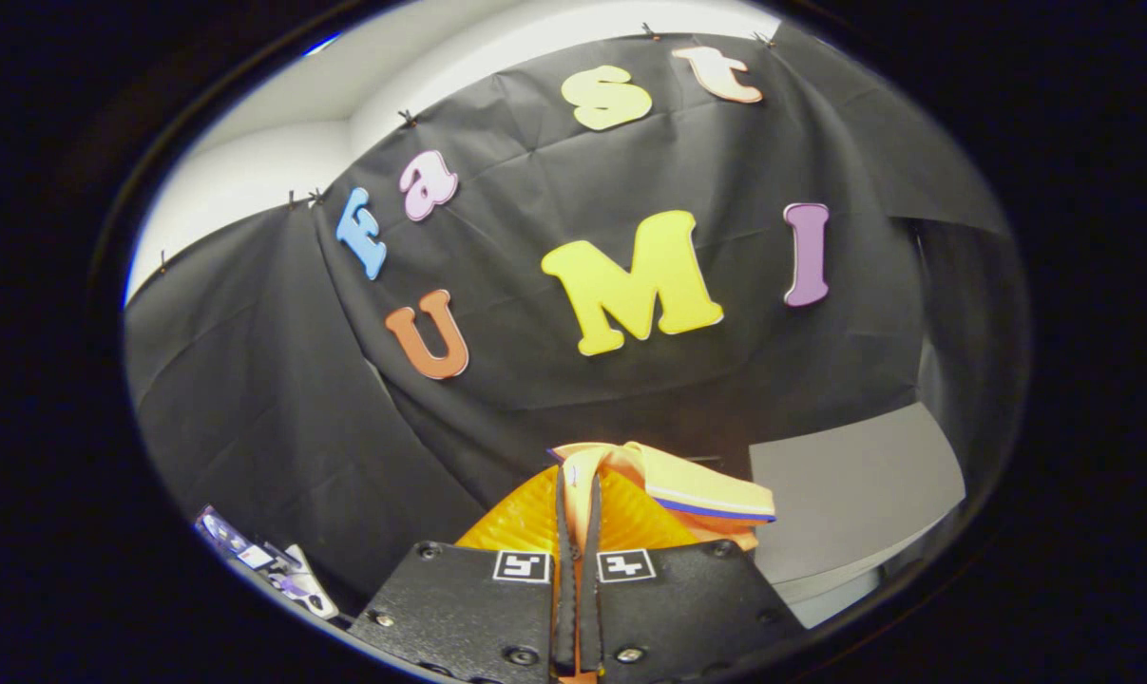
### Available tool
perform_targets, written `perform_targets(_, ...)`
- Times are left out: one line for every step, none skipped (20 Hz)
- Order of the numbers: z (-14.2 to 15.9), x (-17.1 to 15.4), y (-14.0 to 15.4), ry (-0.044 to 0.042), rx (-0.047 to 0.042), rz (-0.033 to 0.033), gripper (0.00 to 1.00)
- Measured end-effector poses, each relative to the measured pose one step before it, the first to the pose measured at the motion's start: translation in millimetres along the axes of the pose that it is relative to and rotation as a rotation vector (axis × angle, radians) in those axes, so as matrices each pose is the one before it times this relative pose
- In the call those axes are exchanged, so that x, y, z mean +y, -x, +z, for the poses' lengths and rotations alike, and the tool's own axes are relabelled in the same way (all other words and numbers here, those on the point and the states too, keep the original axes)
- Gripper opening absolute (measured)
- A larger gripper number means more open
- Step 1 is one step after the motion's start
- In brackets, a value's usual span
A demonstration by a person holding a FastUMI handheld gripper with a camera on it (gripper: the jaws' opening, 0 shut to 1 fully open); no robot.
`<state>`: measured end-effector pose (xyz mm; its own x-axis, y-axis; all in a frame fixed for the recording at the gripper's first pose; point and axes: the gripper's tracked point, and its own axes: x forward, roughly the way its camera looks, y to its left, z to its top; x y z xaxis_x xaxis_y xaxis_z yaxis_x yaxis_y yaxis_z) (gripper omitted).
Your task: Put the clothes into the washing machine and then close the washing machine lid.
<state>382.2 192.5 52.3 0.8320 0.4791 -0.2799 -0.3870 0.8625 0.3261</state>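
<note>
My gripper (578,494) is raised and tilted up toward the booth's black wall. Its two fingers (562,570) stand almost together, pressed on an orange garment (630,513) with a pale yellow collar and a blue stripe. The cloth bunches up above the fingertips and drapes to the right of them, hanging in the air. Below and to the left of the fingers I see a white appliance panel with small stickers and buttons (269,565), most likely the washing machine's top edge; the rest of it is hidden.
A grey flat surface (853,494) with a pale edge lies to the right, beyond the garment. The black cloth wall (535,380) stands straight ahead, with white room wall above it.
</note>
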Motion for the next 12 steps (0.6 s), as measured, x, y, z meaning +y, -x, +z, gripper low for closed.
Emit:
perform_targets(-3.78, 5.83, -7.26, 0.00053, 0.00904, 0.00498, 0.05)
perform_targets(-3.72, 5.06, -7.77, -0.00155, 0.01064, 0.00946, 0.05)
perform_targets(-5.05, 3.75, -10.34, -0.00711, 0.01330, 0.00918, 0.05)
perform_targets(-4.52, 3.49, -10.19, -0.00458, 0.01251, 0.01387, 0.05)
perform_targets(-5.16, 0.67, -10.57, -0.00136, 0.01263, 0.00650, 0.05)
perform_targets(-4.59, -0.57, -12.28, 0.00195, 0.01860, 0.00585, 0.05)
perform_targets(-9.38, 0.91, -10.66, -0.00449, 0.02037, 0.01047, 0.05)
perform_targets(-6.36, -0.33, -12.91, -0.00874, 0.02223, 0.01057, 0.05)
perform_targets(-6.44, -2.53, -12.52, -0.00854, 0.02048, 0.00558, 0.05)
perform_targets(-6.32, -3.75, -12.60, -0.00620, 0.02411, 0.00130, 0.05)
perform_targets(-7.26, -2.91, -12.89, -0.00308, 0.02504, -0.00008, 0.05)
perform_targets(-5.56, -3.86, -13.14, -0.00089, 0.02288, -0.00051, 0.05)
